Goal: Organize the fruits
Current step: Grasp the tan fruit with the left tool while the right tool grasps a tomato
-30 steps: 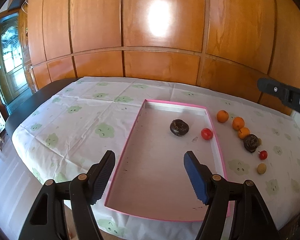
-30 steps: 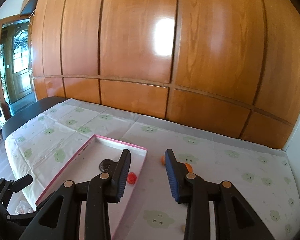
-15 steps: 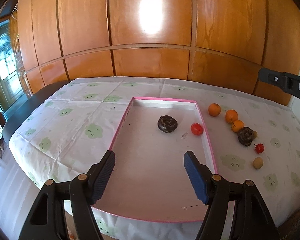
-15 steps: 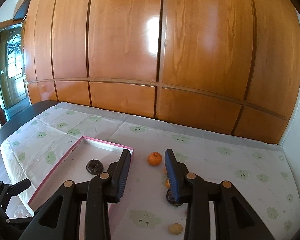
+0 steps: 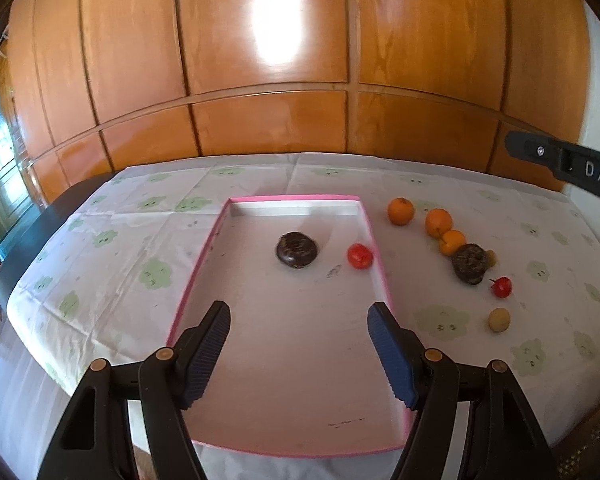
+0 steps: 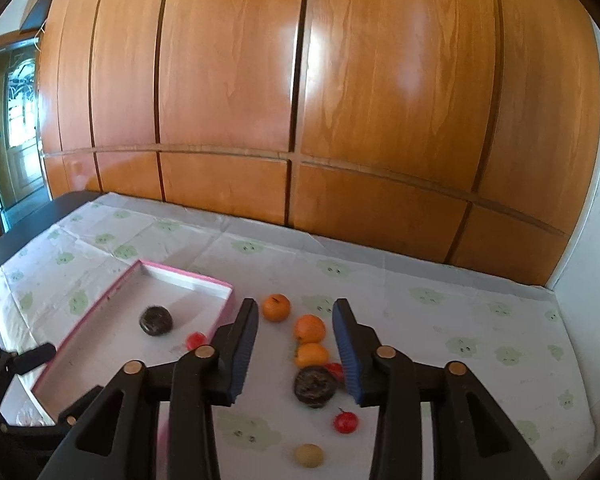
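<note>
Left wrist view faces the tray [image 5: 372,236] from above — right view, the fruits beside it; both share both.

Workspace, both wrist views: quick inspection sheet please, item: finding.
Surface: tablecloth with green print over a dark table.
Job's things: pink-rimmed tray holds one dark fruit and one red fruit. Beside it on the cloth: three oranges, a dark fruit, small red fruits, a yellowish fruit.
Clutter: nothing seen.
Grippers: left gripper open over tray; right gripper open above the loose fruit.
Cables: nothing seen.
Surroundings: wood panelling; door.
</note>
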Available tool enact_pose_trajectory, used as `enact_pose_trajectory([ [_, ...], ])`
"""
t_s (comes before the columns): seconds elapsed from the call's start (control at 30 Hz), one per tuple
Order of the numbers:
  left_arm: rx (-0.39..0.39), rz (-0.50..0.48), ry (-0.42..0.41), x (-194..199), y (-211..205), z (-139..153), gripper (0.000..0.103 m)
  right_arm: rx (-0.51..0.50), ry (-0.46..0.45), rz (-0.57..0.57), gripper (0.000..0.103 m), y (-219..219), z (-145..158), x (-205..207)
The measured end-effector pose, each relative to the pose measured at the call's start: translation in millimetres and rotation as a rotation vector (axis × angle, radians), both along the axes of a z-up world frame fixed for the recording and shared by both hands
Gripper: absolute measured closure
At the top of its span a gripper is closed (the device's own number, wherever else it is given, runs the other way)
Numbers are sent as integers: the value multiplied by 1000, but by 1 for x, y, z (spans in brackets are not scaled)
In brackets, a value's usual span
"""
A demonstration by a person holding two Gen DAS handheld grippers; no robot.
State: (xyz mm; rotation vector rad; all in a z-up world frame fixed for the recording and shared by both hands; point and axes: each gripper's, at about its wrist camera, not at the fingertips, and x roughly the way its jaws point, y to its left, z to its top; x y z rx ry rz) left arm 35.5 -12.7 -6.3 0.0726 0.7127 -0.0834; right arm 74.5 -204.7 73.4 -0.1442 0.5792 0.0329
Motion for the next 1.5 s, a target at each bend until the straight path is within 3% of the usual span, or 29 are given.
enact_pose_trajectory([
  [0.3, 12, -172, 35, 19, -55, -4, 28, 22, 198, -91, 59, -105, -26, 31],
  [0.57, 19, -299, 101, 29, -101, -21, 28, 298, 327, -277, 59, -188, -59, 46],
  [1.0, 5, -474, 223, 42, -175, -55, 28, 292, 414, -204, 59, -174, -73, 54],
  [1.03, 16, -478, 233, 44, -180, -59, 30, 289, 420, -194, 59, -173, -74, 55],
  [1.1, 28, -478, 278, 51, -187, -73, 44, 285, 436, -176, 59, -170, -77, 57],
  [1.13, 23, -485, 311, 54, -189, -80, 59, 280, 448, -165, 59, -168, -78, 59],
  [1.23, 32, -486, 276, 53, -190, -81, 75, 274, 486, -127, 59, -161, -86, 63],
  [1.37, 17, -426, 263, 53, -175, -74, 75, 265, 542, -40, 59, -142, -96, 66],
  [1.5, 36, -369, 169, 46, -154, -52, 75, 239, 586, 34, 59, -121, -106, 70],
])
